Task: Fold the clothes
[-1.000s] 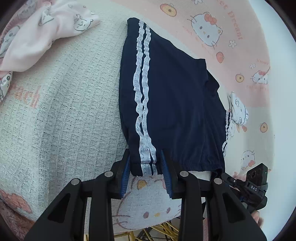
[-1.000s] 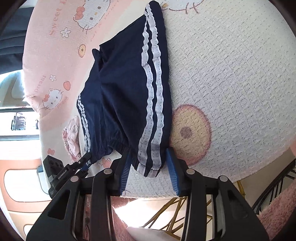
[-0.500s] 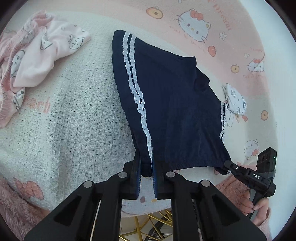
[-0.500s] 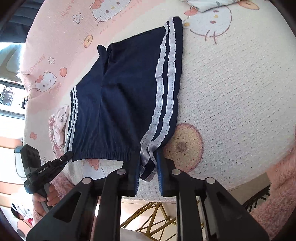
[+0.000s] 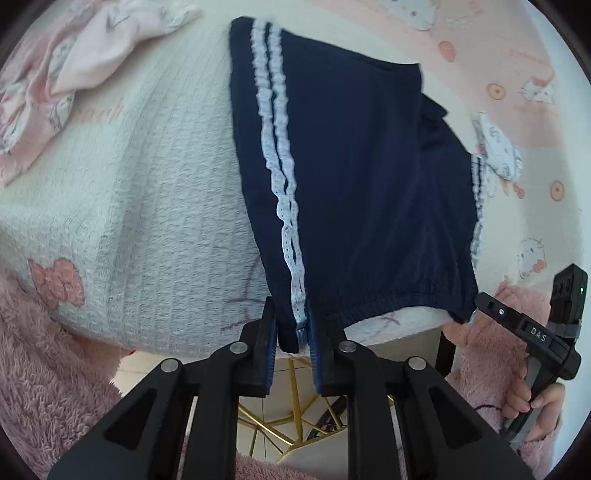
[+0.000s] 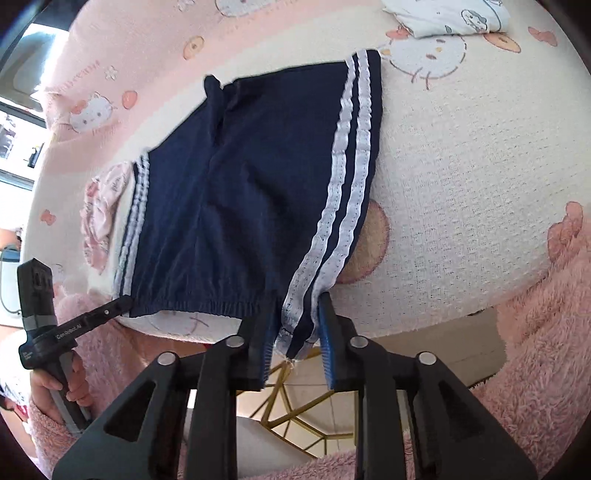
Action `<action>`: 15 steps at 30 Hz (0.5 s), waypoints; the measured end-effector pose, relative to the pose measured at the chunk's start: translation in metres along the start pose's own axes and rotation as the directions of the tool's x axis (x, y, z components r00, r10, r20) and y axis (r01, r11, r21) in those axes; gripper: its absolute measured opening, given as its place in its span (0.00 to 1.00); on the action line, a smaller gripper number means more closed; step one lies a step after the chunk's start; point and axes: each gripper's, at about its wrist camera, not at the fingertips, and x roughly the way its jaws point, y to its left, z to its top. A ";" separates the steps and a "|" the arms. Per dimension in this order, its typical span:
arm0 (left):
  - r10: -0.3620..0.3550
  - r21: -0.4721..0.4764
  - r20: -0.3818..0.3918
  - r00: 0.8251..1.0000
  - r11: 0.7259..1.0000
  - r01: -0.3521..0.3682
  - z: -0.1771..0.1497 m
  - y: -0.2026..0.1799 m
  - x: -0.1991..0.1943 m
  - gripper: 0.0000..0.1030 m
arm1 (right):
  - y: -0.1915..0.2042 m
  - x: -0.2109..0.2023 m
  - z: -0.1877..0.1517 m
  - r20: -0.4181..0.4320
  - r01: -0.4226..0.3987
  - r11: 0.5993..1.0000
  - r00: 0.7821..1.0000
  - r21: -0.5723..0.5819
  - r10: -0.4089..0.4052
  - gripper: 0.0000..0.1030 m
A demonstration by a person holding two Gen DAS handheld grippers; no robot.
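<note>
Navy shorts (image 5: 362, 177) with two white lace stripes down each side lie on a white and pink blanket, waistband toward me. They also show in the right wrist view (image 6: 258, 192). My left gripper (image 5: 290, 332) is shut on the waistband corner at the left stripes. My right gripper (image 6: 297, 332) is shut on the waistband corner at the right stripes. Each gripper shows in the other's view, the right one in the left wrist view (image 5: 532, 332) and the left one in the right wrist view (image 6: 74, 325). The waistband hangs just past the blanket's near edge.
A crumpled pink garment (image 5: 74, 74) lies at the far left. A folded white printed garment (image 6: 447, 14) lies at the far right. A small pink item (image 6: 103, 206) sits beside the shorts. Gold table legs (image 5: 273, 424) and floor show below the edge.
Both grippers closed from open onto the waistband corners, then pulled the shorts toward the near edge of the blanket. The waistband now overhangs that edge.
</note>
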 end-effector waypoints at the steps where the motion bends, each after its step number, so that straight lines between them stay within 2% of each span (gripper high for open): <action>1: 0.003 0.002 0.024 1.000 1.000 -0.003 0.000 0.001 -0.007 0.20 | -0.005 -0.005 0.002 0.022 -0.013 1.000 1.000 0.025 0.012 0.32; 3: 0.004 0.024 0.089 0.996 1.000 -0.006 0.001 0.000 -0.026 0.24 | -0.014 -0.018 0.007 0.080 -0.052 0.996 0.996 0.074 0.046 0.32; 6: 0.050 0.102 0.170 0.984 0.992 -0.068 0.010 -0.012 -0.045 0.29 | -0.028 -0.045 0.020 0.205 -0.083 0.991 0.977 0.106 0.060 0.42; 7: 0.063 0.134 0.181 0.981 0.987 -0.088 0.016 -0.019 -0.045 0.29 | -0.030 -0.044 0.028 0.201 -0.066 0.994 0.978 0.091 0.046 0.45; 9: 0.081 0.198 0.191 0.978 0.973 -0.119 0.028 -0.036 -0.042 0.29 | -0.026 -0.028 0.050 0.118 -0.005 0.999 0.993 0.047 -0.001 0.45; 10: 0.066 0.240 0.194 0.979 0.964 -0.112 0.032 -0.045 -0.040 0.29 | -0.022 -0.019 0.058 0.081 0.026 1.000 0.996 0.015 -0.028 0.45; 12: 0.022 0.315 0.183 0.983 0.946 -0.080 0.040 -0.065 -0.029 0.29 | -0.007 -0.006 0.074 0.056 0.048 0.996 0.997 -0.070 -0.044 0.45; 15: 0.032 0.387 0.136 0.990 0.918 -0.083 0.058 -0.093 0.004 0.29 | 0.021 0.011 0.084 0.052 0.094 0.973 0.995 -0.212 -0.085 0.45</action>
